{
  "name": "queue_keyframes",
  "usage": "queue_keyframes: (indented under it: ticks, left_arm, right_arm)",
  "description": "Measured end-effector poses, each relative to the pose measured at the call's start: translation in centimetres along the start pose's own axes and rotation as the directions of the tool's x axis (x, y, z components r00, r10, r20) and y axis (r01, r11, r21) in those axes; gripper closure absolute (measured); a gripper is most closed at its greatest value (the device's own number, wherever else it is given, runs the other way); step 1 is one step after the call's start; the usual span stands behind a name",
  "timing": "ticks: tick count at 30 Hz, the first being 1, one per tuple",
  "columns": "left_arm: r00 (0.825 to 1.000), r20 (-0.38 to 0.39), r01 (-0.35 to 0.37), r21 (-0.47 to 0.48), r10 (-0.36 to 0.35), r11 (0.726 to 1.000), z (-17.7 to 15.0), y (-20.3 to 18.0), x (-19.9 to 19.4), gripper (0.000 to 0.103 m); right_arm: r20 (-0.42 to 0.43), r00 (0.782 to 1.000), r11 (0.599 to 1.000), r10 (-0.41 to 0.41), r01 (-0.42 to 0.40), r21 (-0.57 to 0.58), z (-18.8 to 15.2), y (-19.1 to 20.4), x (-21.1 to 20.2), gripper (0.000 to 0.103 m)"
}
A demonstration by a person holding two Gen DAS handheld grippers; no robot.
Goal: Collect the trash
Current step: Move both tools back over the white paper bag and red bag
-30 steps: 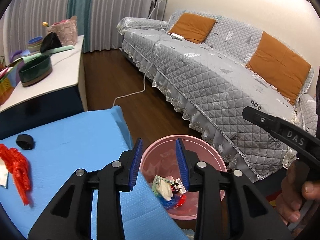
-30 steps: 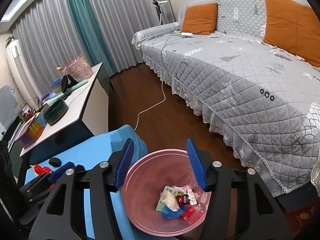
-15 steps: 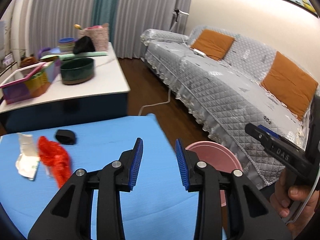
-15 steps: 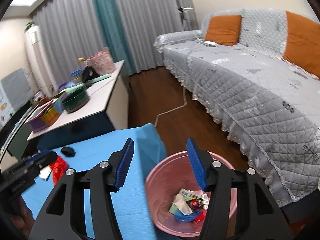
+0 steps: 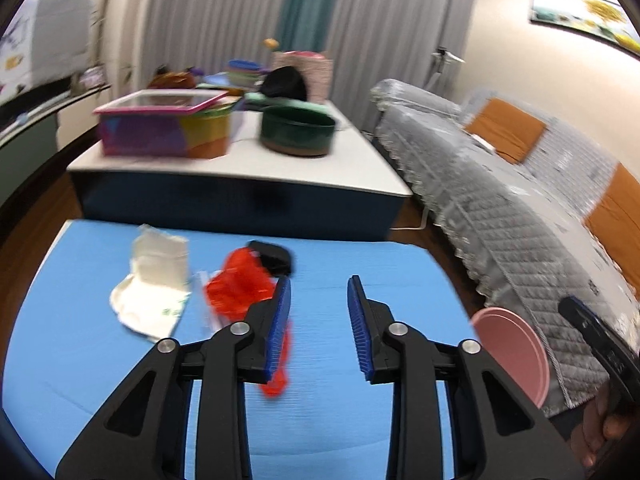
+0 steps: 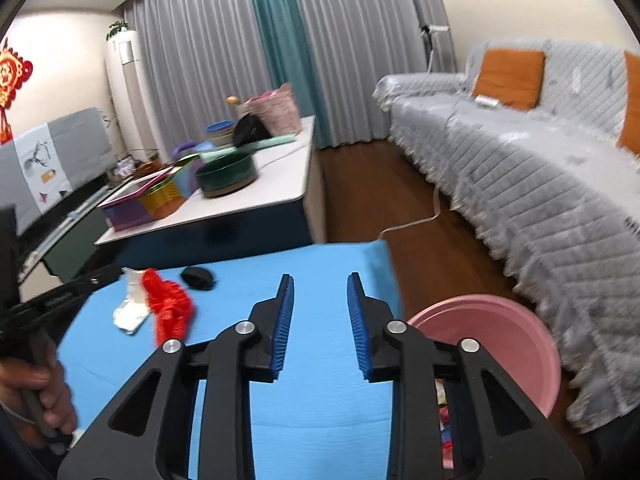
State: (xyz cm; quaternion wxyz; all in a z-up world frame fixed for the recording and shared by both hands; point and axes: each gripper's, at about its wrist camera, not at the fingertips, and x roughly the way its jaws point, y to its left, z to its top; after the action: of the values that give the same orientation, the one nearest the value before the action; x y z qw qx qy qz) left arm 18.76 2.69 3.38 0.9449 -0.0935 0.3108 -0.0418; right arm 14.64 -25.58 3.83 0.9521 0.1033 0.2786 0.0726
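On the blue table (image 5: 340, 420), toward its far left, three leftover bits lie bunched together: a white wrapper (image 5: 154, 292), a crumpled red plastic scrap (image 5: 236, 288) just right of it and touching it, and a small black object (image 5: 274, 258) at the red scrap's far edge. Bunched like that, they could probably be taken in turn without much travel between them.

Off the table's right edge a pink bin (image 6: 496, 344) stands on the wooden floor, between the table and the grey sofa (image 6: 540, 184). It sits below the tabletop, likely so that scraps can be carried over the rim and dropped in. Some coloured litter already shows inside it, so the job looks partly done, with the three pieces on the table left to go.

Over the table the left gripper (image 5: 318, 322) points down at the cloth with its left finger (image 5: 280, 320) overlapping the red scrap in the view. Its jaws are closing, fairly narrow, and nothing lies between them. It seems lined up for the red scrap, though it would need to shift left to straddle it.

Nearer the bin, the right gripper (image 6: 320, 320) hangs over bare cloth at the table's right part. Its jaws are closing too, narrow and empty. It is the closer one to the bin.
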Motion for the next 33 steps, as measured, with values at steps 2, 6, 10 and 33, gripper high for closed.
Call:
queue_keyframes:
  ticks: [2,6,10,33]
  left_arm:
    - [1.0,0.004,-0.031,-0.015,0.031,0.999,-0.3,1.4,0.4,0.074]
    - [0.996,-0.002,-0.087,-0.054,0.087,0.995,-1.2,4.7,1.0,0.074]
    - [0.991,-0.022,-0.133,-0.109,0.132,0.985,-1.9,8.0,1.6,0.074]
    - [0.967,-0.166,-0.242,-0.372,0.192,0.896,-4.8,18.8,5.9,0.074]
  right_arm:
    - [-0.018,1.0,1.0,0.023,-0.023,-0.005,-0.6,1.4,1.0,0.078]
    - [-0.038,0.997,0.997,0.074,-0.075,-0.022,-1.3,4.3,2.3,0.079]
    - [-0.062,0.989,0.99,0.132,-0.135,-0.04,-2.2,7.3,3.9,0.079]
    - [-0.223,0.94,0.954,0.257,-0.284,-0.099,-7.3,16.7,11.7,0.068]
